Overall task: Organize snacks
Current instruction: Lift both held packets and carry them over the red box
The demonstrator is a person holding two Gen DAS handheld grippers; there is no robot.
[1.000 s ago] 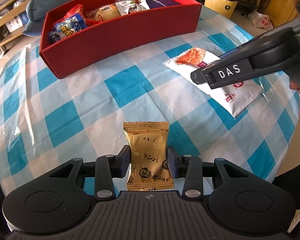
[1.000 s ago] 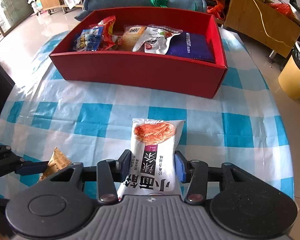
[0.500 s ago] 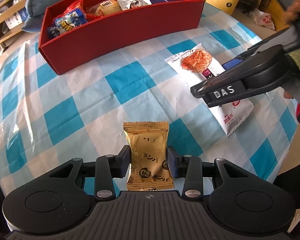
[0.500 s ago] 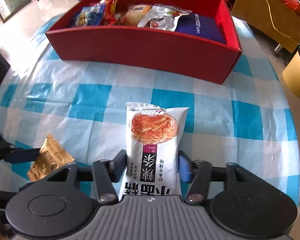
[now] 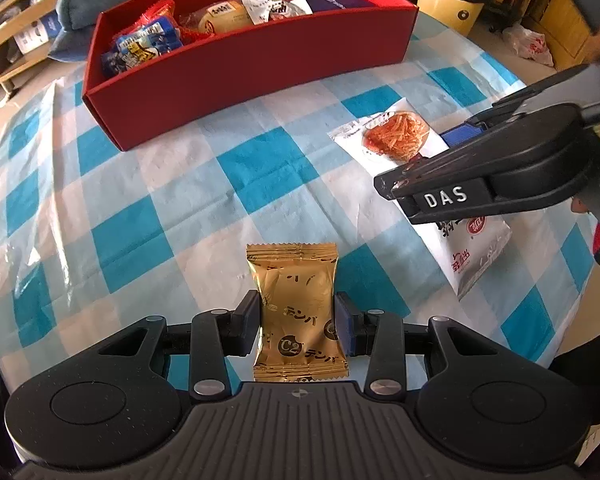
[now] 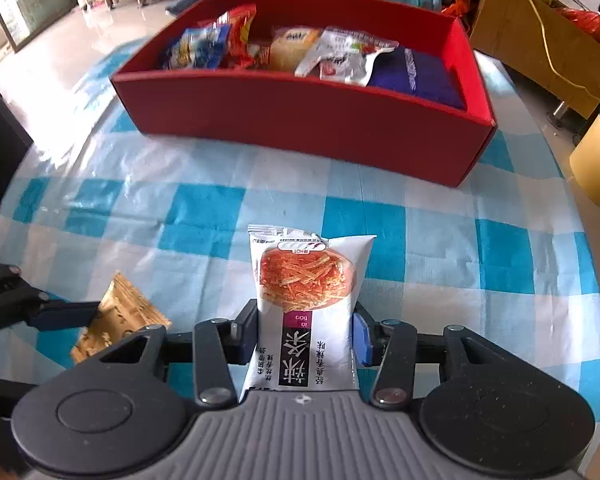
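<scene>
The left gripper (image 5: 296, 322) was clamped on a gold packet (image 5: 298, 312), its pads pressing both sides of the packet, which stuck out ahead over the checked tablecloth (image 5: 148, 200). The right gripper (image 6: 305, 338) was likewise closed on a white packet (image 6: 306, 304) (picture of orange strips on its front). Beyond both stood the red box (image 6: 300, 116), already holding several snacks.

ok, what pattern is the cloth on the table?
Blue-and-white checked tablecloth, with a glossy sheen; clearest in the right wrist view.
</scene>
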